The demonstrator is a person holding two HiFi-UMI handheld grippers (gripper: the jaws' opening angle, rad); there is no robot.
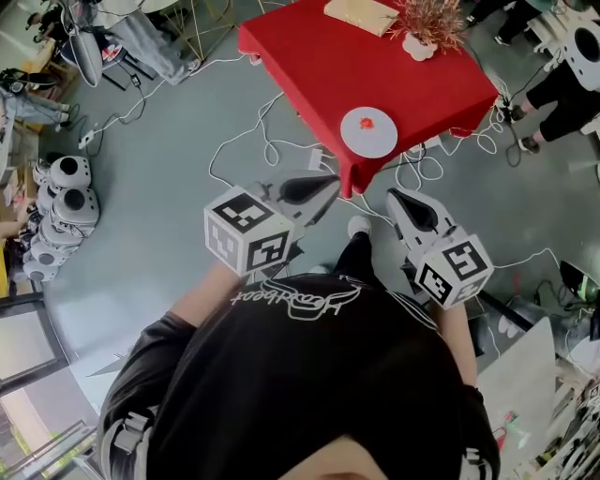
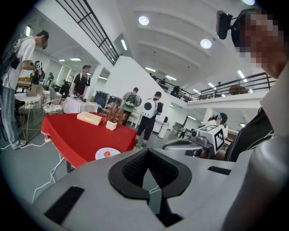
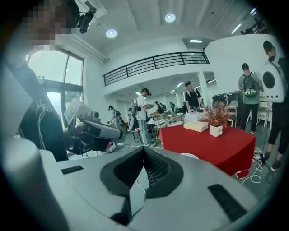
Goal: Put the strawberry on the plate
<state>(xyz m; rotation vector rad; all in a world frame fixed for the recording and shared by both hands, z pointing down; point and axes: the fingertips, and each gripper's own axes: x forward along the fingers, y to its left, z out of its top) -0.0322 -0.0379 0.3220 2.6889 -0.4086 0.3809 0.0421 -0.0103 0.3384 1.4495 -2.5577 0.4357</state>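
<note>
The strawberry [image 1: 367, 120] sits on the plate [image 1: 351, 141], so the job looks done. The left gripper [image 1: 330, 184] and right gripper [image 1: 397, 199] are closed and empty; no further move seems needed.

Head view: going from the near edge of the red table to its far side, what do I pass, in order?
On the red table: white plate with the strawberry on it → white pot of dried plant → tan box.

strawberry [image 1: 367, 122] on plate [image 1: 351, 142], at near edge of table [image 1: 319, 56], plant [image 1: 428, 21] behind
</note>
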